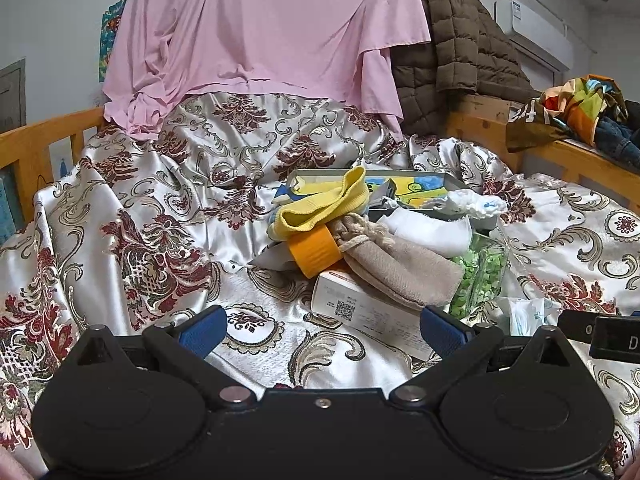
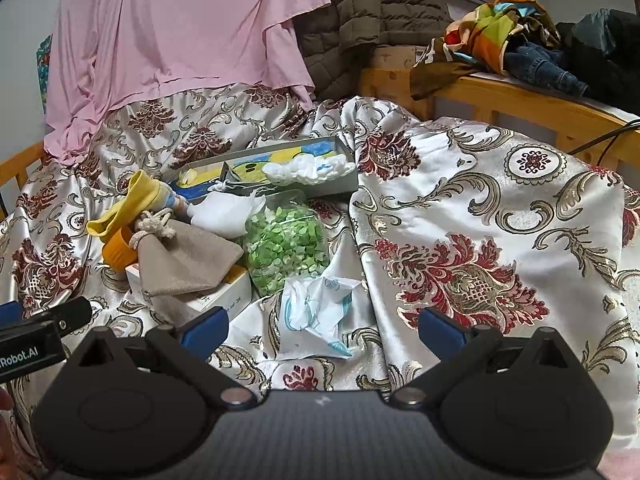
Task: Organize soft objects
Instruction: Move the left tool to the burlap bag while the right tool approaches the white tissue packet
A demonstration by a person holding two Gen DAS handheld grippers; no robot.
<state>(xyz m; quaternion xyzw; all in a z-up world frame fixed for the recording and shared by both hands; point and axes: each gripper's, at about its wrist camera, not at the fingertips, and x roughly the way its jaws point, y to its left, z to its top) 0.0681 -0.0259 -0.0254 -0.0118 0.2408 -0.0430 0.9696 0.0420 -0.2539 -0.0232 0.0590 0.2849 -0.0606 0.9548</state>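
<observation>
A pile lies on the patterned satin bedspread (image 1: pixel 120 216): a yellow sock (image 1: pixel 320 204) (image 2: pixel 124 208), a beige drawstring pouch (image 1: pixel 396 268) (image 2: pixel 188 260), a white cloth (image 1: pixel 432 228) (image 2: pixel 228 212), a bag of green pieces (image 1: pixel 480 276) (image 2: pixel 286 246), a crumpled tissue pack (image 2: pixel 316 312) (image 1: pixel 528 314), an orange cap (image 1: pixel 316 252) and a white box (image 1: pixel 360 312) (image 2: pixel 224 300). A grey tray (image 2: pixel 344 184) (image 1: pixel 452 180) holds white cotton (image 2: pixel 312 168). My left gripper (image 1: pixel 324 326) is open, just short of the white box. My right gripper (image 2: pixel 322 328) is open, around the tissue pack.
A pink sheet (image 1: pixel 256 32) and a brown quilted jacket (image 1: pixel 452 48) hang behind the bed. The wooden bed rail (image 2: pixel 520 108) on the right carries colourful clothes (image 2: pixel 500 36) and jeans. A black cable (image 2: pixel 604 136) lies at the right edge.
</observation>
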